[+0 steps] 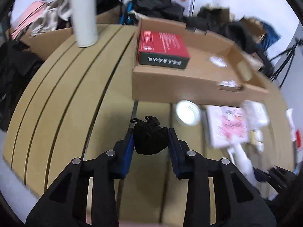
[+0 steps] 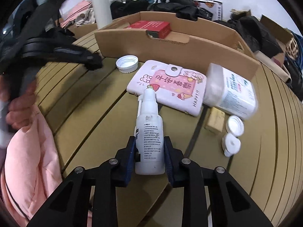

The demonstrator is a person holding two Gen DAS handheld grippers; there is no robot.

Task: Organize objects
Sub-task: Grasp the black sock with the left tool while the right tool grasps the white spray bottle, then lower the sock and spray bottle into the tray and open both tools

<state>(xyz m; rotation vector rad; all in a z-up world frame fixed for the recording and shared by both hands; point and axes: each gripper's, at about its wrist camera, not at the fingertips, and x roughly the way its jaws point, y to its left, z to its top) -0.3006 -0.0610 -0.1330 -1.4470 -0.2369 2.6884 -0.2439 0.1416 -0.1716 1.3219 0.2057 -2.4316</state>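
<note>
A carry-to-the-box step is judged to be in hand: both grippers are loaded, and the open cardboard box (image 2: 208, 43) at the back of the slatted table (image 1: 62, 87) appears to be the collection place. The next move is thought to call for each load to be lifted over the box's front wall and lowered onto its bare floor before the fingers are parted, with the red box (image 1: 162, 49) already lying in the box's left part kept clear.

The left gripper (image 1: 150, 132) is closed partway on a small black bundle (image 1: 149, 138), perhaps cord or fabric; it is pinched between the blue pads and held above the table, just short of the box's front wall. The view is blurred, so the bundle's nature cannot be told exactly.

The right gripper (image 2: 149, 141) is closed on a white spray bottle (image 2: 149, 132), gripped at its lower body, its nozzle pointing forward toward the pink wallet (image 2: 170, 87).

Beyond it, a white lid (image 2: 127, 64) lies near the box's front wall. A large white tub (image 2: 231, 92) rests tilted against the wallet's right edge, with a tan block (image 2: 215, 122) and two small white caps (image 2: 233, 132) just beside it. A tall white flask (image 2: 101, 5) stands behind the box's left corner.
</note>
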